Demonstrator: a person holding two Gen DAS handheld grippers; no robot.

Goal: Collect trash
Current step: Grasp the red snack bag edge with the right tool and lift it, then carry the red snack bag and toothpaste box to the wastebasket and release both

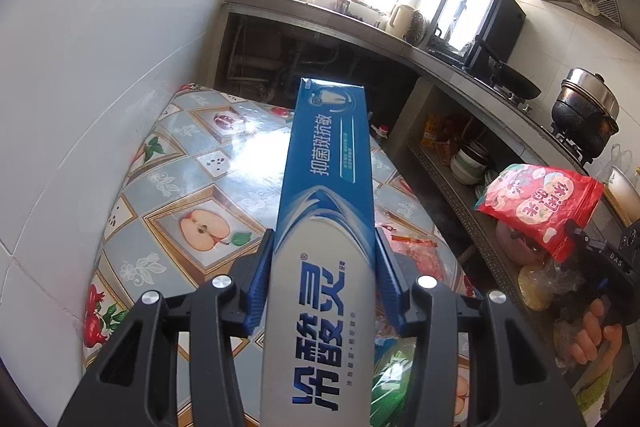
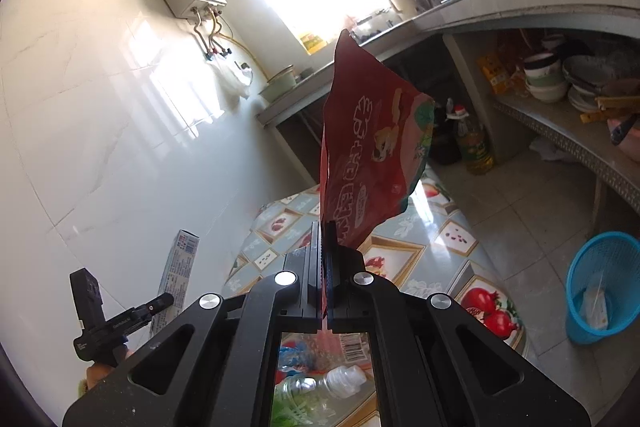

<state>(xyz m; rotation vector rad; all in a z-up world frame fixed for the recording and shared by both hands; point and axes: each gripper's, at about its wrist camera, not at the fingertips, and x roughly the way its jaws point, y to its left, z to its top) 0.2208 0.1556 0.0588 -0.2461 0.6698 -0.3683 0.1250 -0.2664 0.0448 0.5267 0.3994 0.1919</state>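
My left gripper (image 1: pixel 324 247) is shut on a long blue and white toothpaste box (image 1: pixel 328 163), which sticks out forward above the table (image 1: pixel 192 155). In the right wrist view the same toothpaste box (image 2: pixel 180 267) stands at the lower left beside the left gripper's black body. A red snack bag (image 2: pixel 368 155) rises upright from my right gripper (image 2: pixel 325 239), whose fingers are pinched shut on its lower edge. The red snack bag (image 1: pixel 540 203) also shows at the right of the left wrist view, held up beside a person's hand (image 1: pixel 596 335).
A blue plastic waste basket (image 2: pixel 600 291) stands on the tiled floor at the right, with some paper inside. A clear plastic bottle (image 2: pixel 320 383) and wrappers lie on the fruit-patterned table. A concrete counter (image 1: pixel 440 55) with pots, a kettle and shelves of bowls runs along the right.
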